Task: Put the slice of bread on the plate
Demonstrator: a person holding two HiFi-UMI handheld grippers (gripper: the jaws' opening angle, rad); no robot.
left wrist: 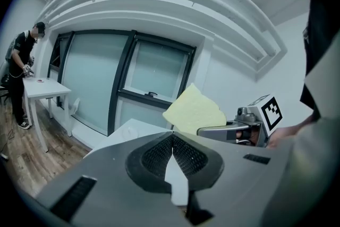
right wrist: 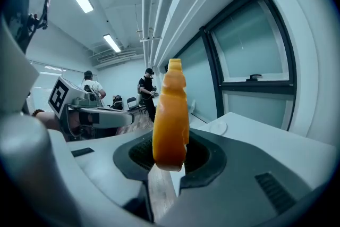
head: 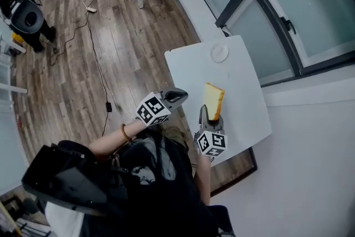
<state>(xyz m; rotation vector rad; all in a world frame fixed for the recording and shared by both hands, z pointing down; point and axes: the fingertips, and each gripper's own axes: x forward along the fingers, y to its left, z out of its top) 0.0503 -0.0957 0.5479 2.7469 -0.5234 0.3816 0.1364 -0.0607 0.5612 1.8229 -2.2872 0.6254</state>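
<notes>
Here, seen from above, a person stood at the near end of a small white table (head: 244,91), holding a gripper in each hand. The right gripper (head: 204,112) pinched the lower edge of the slice of bread (head: 213,98) and held it upright above the near half of the table. The crust looked golden-orange and the cut face pale yellow. The left gripper (head: 178,95) hovered just beside it, near the table's left edge, its jaws pressed together with nothing between them. The plate (head: 219,53), small, round and white, sat near the table's far end, well apart from the bread. A dark-framed window (head: 310,14) ran along the right. A wood-plank floor (head: 122,36) with trailing cables stretched away to the left.
</notes>
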